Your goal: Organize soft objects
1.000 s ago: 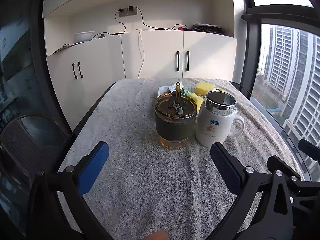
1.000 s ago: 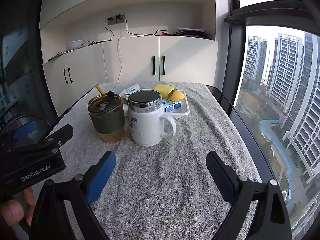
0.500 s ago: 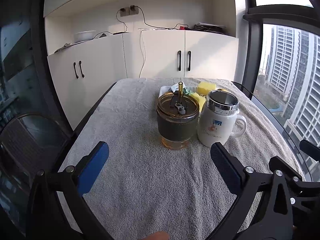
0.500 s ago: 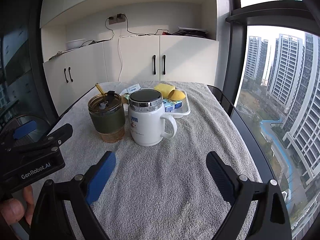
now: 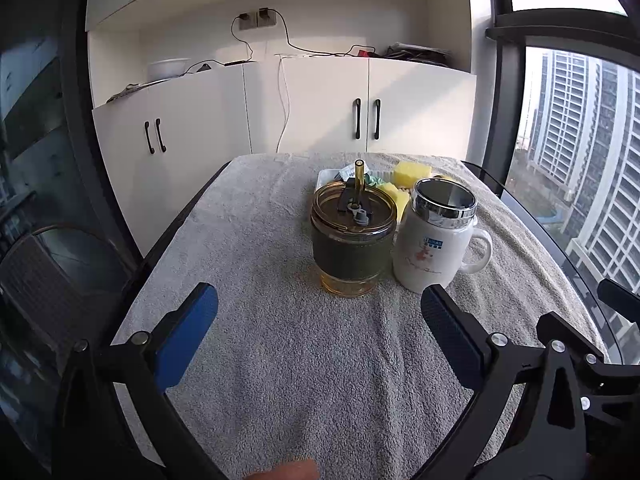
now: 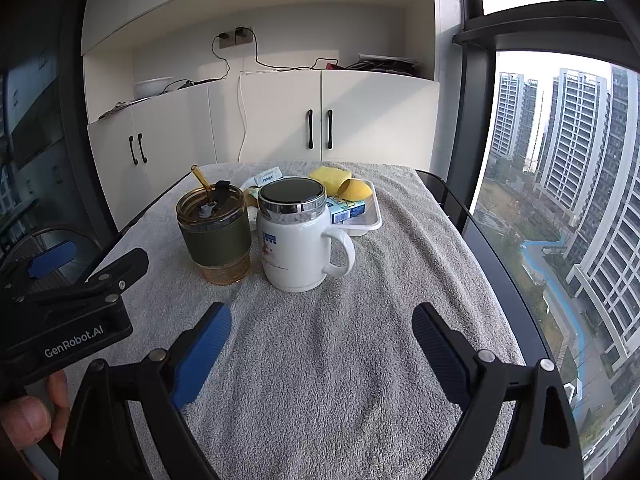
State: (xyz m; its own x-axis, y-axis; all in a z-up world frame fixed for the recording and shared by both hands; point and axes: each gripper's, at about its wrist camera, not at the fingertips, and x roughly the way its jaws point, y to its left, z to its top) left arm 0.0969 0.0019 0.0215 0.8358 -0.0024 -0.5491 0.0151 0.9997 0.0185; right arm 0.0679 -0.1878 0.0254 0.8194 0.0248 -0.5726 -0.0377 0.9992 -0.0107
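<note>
Left wrist view: we find the left gripper (image 5: 318, 316) with its fingers (image 5: 188, 334) wide apart and holding nothing, hovering above the towel-covered desk (image 5: 280, 360) near its front edge. Compared with a second ago, the tumbler (image 5: 352, 240) and the white mug (image 5: 436, 240) sit slightly further right in the frame; we read this as a small turn of the gripper, not a shift of the objects. The yellow sponges (image 5: 412, 170) lie in the white tray (image 5: 324, 178) toward the far edge of the desk, largely screened by the two cups.

Right wrist view: the right gripper (image 6: 322, 338) also has its fingers (image 6: 202, 354) spread and empty. This view is practically unchanged over the last second. The sponges (image 6: 334, 178) and a small blue-and-white packet (image 6: 346, 210) rest inside the tray (image 6: 372, 222), directly behind the mug (image 6: 296, 236).

Assessment: no object has been displaced in this interval. The soft items lying together in the tray would fit either a finished arrangement or one awaiting sorting; we cannot settle which.
</note>
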